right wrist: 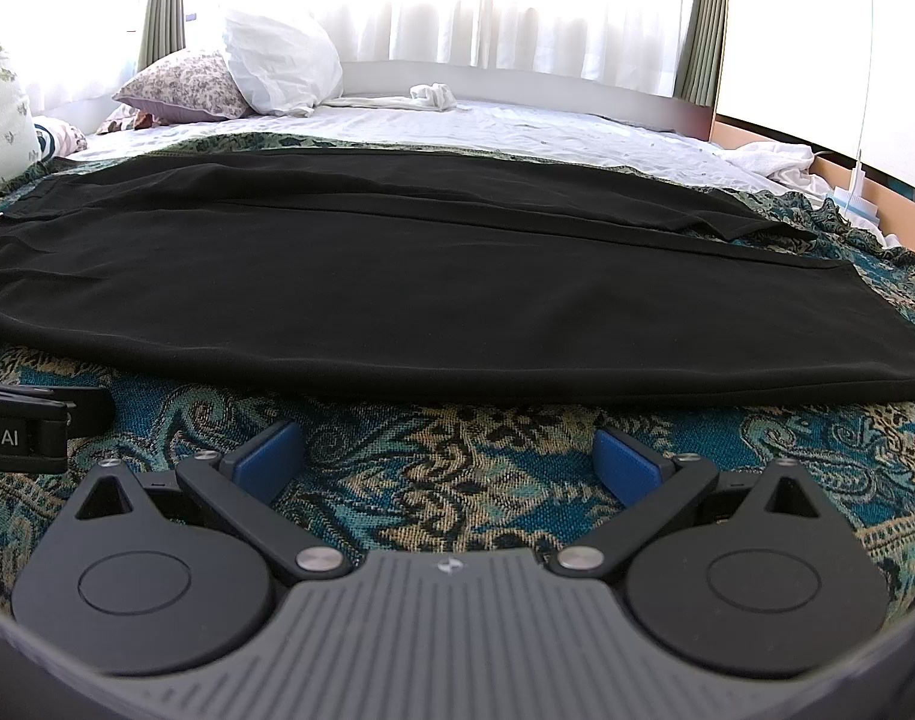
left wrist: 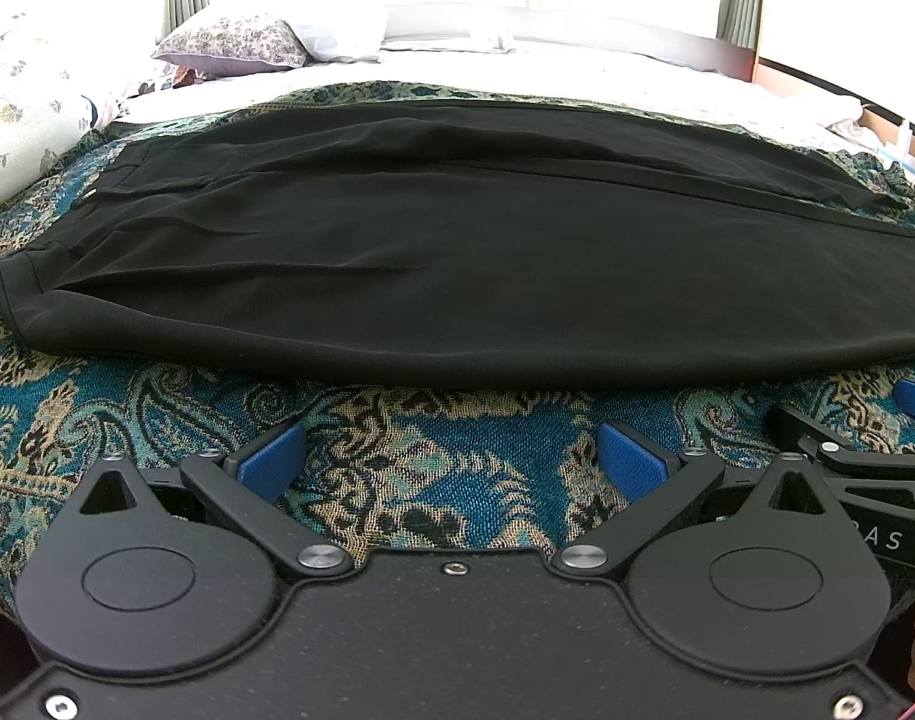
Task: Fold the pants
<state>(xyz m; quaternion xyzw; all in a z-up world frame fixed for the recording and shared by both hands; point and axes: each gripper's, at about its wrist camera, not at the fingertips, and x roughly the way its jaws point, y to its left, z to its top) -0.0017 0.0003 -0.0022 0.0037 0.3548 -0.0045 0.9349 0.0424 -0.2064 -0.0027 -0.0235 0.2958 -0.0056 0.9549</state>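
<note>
**Two claws wait by the pants**

One pair of black pants (left wrist: 457, 252) lies flat on the blue patterned blanket (left wrist: 397, 468). It sits at 12 o'clock from both claws, with blanket showing in between. The pants run long from 9 o'clock to 3 o'clock. The waist is at 9 o'clock and the leg ends are at 3 o'clock.

There are two claws. The left claw (left wrist: 451, 456) is spread wide and holds nothing. The right claw (right wrist: 448, 459) is spread wide and holds nothing too. The left claw looks nearer the waist. The right claw looks nearer the leg ends.

Two pillows (right wrist: 229, 84) sit far back at 11 o'clock.
</note>
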